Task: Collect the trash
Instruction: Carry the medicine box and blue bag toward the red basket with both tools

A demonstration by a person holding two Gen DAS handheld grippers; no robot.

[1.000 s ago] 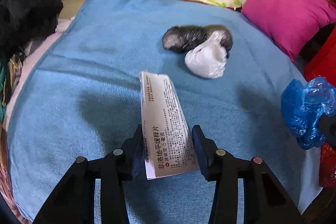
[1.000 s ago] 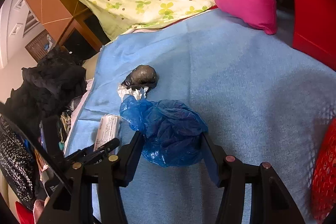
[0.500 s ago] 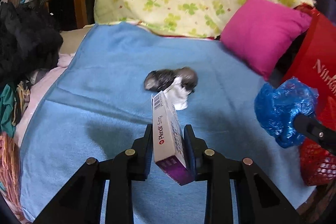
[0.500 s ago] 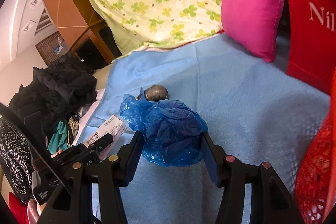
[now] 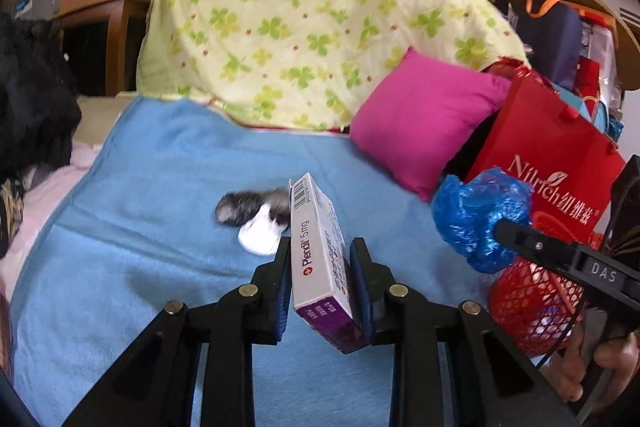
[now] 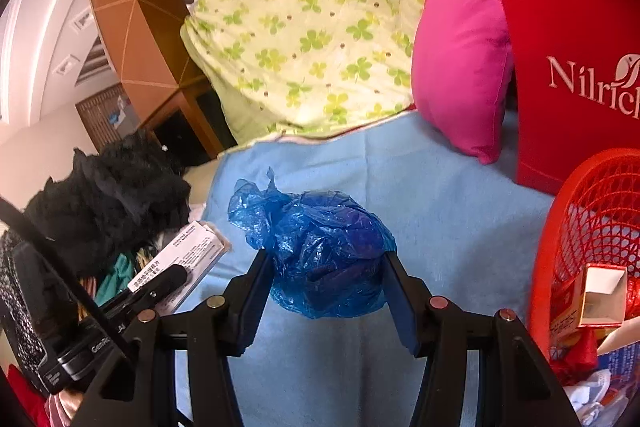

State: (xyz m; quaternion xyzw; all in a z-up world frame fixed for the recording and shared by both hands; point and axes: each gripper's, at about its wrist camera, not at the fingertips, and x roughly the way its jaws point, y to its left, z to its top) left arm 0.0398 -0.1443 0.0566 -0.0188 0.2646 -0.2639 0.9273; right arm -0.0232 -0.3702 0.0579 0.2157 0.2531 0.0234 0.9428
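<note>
My left gripper (image 5: 321, 275) is clamped on a white and purple medicine box (image 5: 320, 259), its pads pressing both long sides, the box tilted with its barcode end up and lifted clear of the blue blanket (image 5: 160, 187). My right gripper (image 6: 328, 275) is squeezed onto a crumpled blue plastic bag (image 6: 320, 251), also held off the blanket. Just right of that bag stands the red mesh basket (image 6: 560, 247), already holding a small open carton (image 6: 592, 299) and other scraps. Behind the basket leans a red paper bag (image 6: 568, 47). On the blanket beyond the box lie a grey wad (image 5: 240, 207) and a white wad (image 5: 260, 239), touching. Farther back rest a pink cushion (image 5: 420, 123) and a clover-print quilt (image 5: 312, 7).
</note>
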